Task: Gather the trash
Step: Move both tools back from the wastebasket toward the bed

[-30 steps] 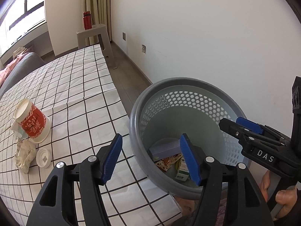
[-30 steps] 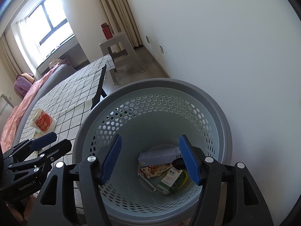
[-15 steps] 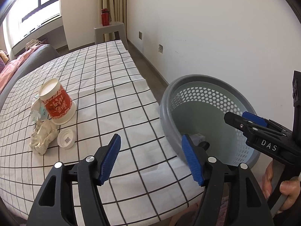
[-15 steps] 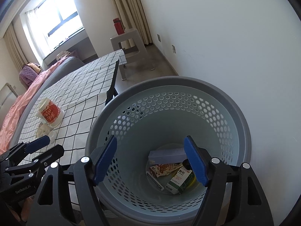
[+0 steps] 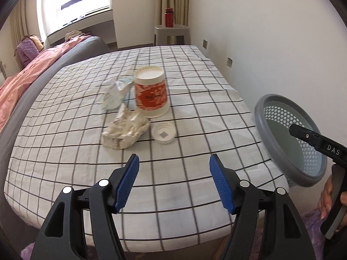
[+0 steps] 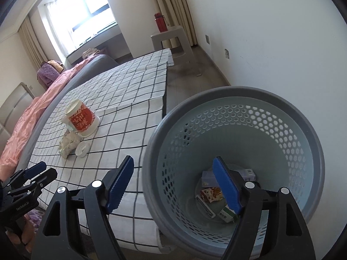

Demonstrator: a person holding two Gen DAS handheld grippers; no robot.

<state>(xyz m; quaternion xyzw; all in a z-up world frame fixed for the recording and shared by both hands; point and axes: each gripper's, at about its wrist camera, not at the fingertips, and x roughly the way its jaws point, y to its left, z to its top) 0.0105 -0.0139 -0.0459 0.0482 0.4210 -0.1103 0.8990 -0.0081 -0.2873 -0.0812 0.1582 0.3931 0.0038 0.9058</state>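
Right gripper [image 6: 173,186] agape – over basket [image 6: 234,99], trash [image 6: 210,195]

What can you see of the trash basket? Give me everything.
The trash basket looks like plastic: a round grey rim over pale blue walls pierced with hexagonal holes, solid lower down. It stands upright on the floor beside the checked table, near the white wall. Inside lie a few cartons and a snack wrapper. Neither gripper touches it.

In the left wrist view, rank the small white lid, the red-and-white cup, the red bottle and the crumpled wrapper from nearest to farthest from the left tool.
Measured from the left tool:
1. Small white lid, just ahead on the checked cloth, and the crumpled wrapper, ahead and left: too close to call.
2. Red-and-white cup, behind both.
3. Red bottle, on the far stool by the curtain.
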